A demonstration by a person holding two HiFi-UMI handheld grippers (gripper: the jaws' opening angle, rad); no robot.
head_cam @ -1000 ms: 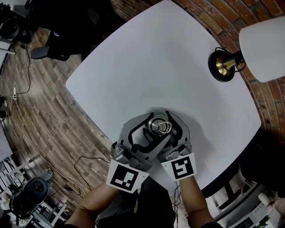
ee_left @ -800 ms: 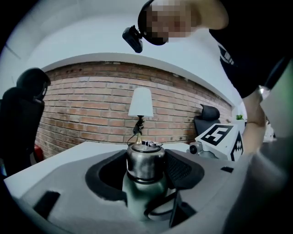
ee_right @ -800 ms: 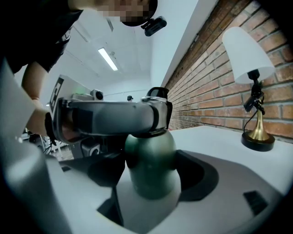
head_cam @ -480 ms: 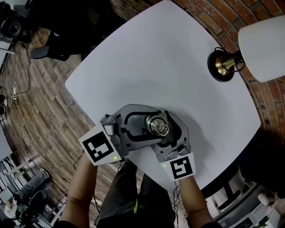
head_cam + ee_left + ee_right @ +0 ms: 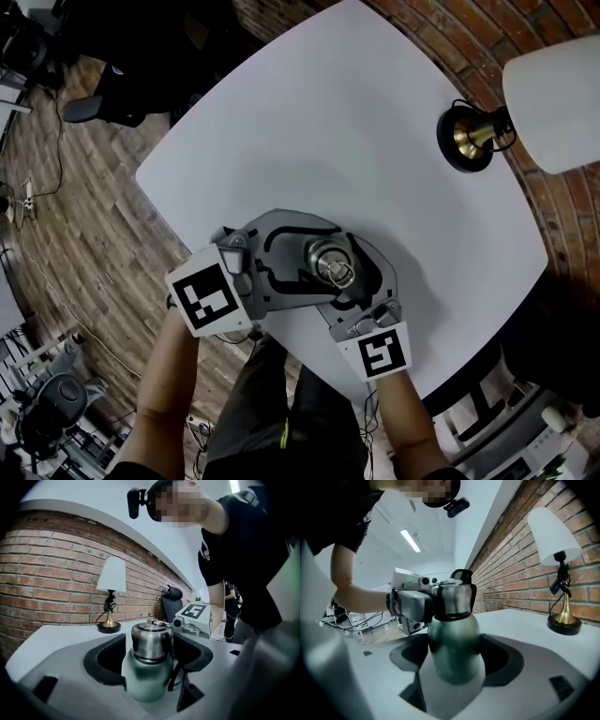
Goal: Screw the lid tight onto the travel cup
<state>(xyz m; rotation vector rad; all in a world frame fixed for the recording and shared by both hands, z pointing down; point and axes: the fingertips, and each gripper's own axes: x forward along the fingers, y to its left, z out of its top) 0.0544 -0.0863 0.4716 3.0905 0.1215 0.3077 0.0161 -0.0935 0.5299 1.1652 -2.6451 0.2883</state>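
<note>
The travel cup stands on the white table (image 5: 309, 122), near its front edge. Its green body (image 5: 454, 653) sits between the pads of my right gripper (image 5: 457, 660), which is shut on it from the near side. The steel lid (image 5: 151, 639) tops the cup and shows as a shiny disc (image 5: 330, 262) from above. My left gripper (image 5: 149, 656) reaches in from the left at lid height. Its jaws have just been opening, and the lid stands between them with a gap at the left pad (image 5: 105, 660).
A brass lamp base (image 5: 467, 139) with a white shade (image 5: 558, 89) stands at the table's far right by the brick wall. The table's edge runs close below the cup. A dark office chair (image 5: 112, 94) stands on the wooden floor at the far left.
The left gripper has swung round the cup from beside the right gripper to the left side, its jaws staying about the lid and now wider. The right gripper and cup have not moved.
</note>
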